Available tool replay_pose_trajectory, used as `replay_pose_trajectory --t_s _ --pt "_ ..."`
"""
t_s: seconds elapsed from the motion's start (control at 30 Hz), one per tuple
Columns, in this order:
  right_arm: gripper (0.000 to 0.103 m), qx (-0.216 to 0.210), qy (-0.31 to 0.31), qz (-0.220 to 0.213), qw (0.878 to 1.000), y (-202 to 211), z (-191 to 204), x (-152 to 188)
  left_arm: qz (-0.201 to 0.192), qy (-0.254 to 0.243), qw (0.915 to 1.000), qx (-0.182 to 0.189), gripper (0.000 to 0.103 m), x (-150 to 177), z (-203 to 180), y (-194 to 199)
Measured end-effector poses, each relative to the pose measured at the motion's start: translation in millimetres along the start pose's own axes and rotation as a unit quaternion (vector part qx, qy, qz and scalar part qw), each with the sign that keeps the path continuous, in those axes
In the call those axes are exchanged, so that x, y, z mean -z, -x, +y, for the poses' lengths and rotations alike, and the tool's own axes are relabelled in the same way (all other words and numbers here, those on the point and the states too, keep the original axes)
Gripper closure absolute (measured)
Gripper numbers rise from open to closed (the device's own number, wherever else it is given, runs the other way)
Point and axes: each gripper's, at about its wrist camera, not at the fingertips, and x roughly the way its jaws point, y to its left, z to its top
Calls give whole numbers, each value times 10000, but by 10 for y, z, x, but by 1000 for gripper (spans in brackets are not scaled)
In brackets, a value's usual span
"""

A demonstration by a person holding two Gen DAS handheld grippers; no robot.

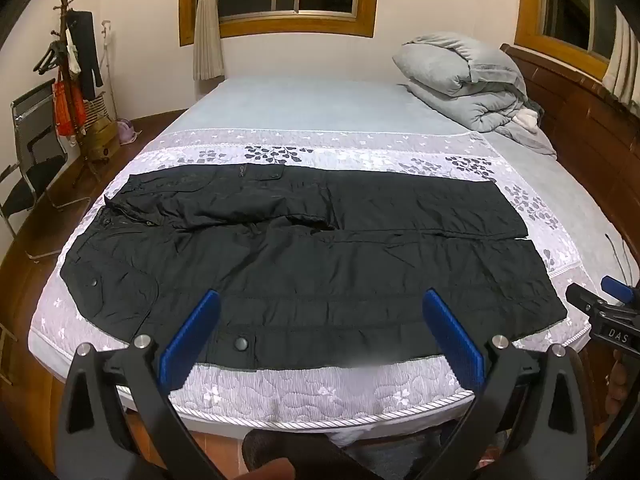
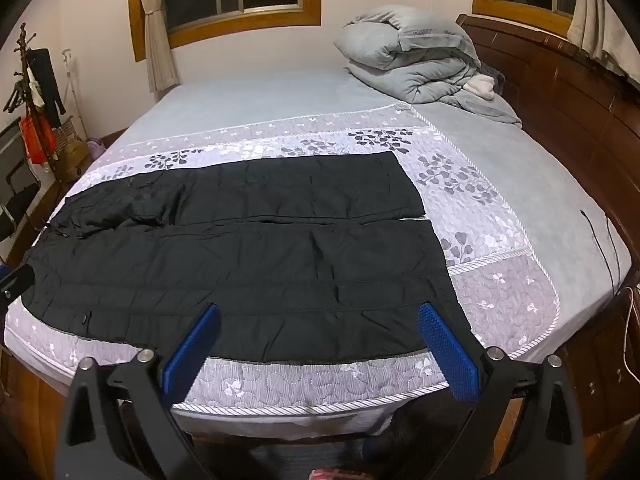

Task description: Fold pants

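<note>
Both tongs, left and right, we hold spread wide, gripping nothing, above the near edge of flat-laid black pants on the bed, ready for folding.

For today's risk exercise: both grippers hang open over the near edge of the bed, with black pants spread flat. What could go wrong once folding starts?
1. The pants lie on a quilted cover; the fingers might pinch the cover too.
2. The waist end is rumpled, so a fold may come out uneven.
3. The near pant edge runs close to the bed edge; a tug might slide fabric off.
</note>
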Motion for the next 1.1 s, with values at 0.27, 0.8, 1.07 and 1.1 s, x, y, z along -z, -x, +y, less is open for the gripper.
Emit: replay_pose_trajectory --t_s 0.27,0.8,1.07,1.1 --pt "3 -1 9 19 10000 -25 -3 3 -27 0 10000 12 2 9 -7 3" --pt "3 0 4 28 10000 -32 -5 6 -23 4 10000 10 2 24 54 13" --pt "3 -3 -2 23 10000 -47 -14 11 -16 -41 10000 -15 2 5 14 -25" --pt "3 -6 -7 29 10000 -46 -15 7 -16 -34 10000 -10 2 4 16 -26"
